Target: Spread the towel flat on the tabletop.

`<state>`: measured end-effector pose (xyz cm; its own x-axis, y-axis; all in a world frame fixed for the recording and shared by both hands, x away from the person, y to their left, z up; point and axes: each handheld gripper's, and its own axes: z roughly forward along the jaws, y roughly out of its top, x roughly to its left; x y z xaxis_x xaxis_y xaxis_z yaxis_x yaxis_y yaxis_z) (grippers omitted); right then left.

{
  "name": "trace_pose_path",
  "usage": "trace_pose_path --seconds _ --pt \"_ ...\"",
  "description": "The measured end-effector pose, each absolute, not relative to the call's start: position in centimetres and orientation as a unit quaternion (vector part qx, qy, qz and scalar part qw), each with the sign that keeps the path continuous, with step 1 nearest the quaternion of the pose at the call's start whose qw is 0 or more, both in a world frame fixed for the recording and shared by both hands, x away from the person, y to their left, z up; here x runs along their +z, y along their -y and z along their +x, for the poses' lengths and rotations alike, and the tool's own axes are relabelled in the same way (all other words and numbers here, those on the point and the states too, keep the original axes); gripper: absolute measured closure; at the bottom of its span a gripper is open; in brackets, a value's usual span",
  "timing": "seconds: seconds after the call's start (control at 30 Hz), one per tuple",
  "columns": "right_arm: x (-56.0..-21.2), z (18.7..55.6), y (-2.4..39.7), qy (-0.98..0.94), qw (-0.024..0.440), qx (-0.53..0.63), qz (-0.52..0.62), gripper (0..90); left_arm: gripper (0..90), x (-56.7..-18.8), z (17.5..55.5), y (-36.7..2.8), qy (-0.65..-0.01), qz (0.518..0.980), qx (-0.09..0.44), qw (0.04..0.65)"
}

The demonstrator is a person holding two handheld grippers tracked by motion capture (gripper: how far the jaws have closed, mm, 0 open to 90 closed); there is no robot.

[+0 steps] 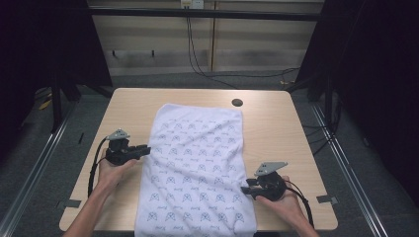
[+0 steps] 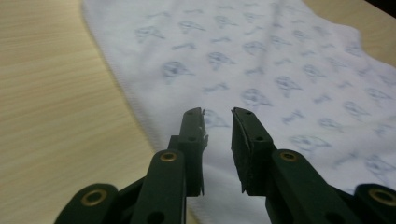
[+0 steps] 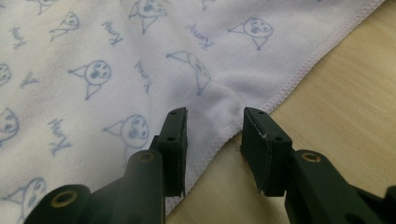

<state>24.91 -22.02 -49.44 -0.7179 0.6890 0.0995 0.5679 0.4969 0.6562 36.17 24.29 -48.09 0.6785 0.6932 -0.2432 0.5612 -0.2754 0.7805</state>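
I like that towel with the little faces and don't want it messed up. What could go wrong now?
The right tool has its jaws open around a raised bit of the towel hem; closing could catch just a thin pinch that slips out. The left tool is open above the other long edge, so one-sided pulling might wrinkle it. The near end already hangs over the table edge and could slide off.

Parted tongs (image 2: 218, 113) over patterned towel (image 2: 261, 65)

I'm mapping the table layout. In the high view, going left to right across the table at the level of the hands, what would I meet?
Left claw → white printed towel → right claw → bare strip of the wooden table along its right edge.
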Motion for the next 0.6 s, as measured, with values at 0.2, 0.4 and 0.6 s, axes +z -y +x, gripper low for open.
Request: trace_pose_path --seconds 0.2,0.4,0.6 --pt "-49.2 24.0 22.4 -0.86 0.096 0.334 0.375 86.9 67.1 -49.0 33.5 -22.6 -0.357 0.825 0.063 0.433" --pt "-49.0 22.6 24.2 -0.857 0.083 0.33 0.386 87.0 69.6 -50.1 30.7 -21.4 -0.321 0.859 0.073 0.393" --pt "-48.7 20.3 25.2 -0.855 0.072 0.34 0.384 75.5 79.6 -49.8 27.4 -21.6 -0.312 0.866 0.034 0.389"
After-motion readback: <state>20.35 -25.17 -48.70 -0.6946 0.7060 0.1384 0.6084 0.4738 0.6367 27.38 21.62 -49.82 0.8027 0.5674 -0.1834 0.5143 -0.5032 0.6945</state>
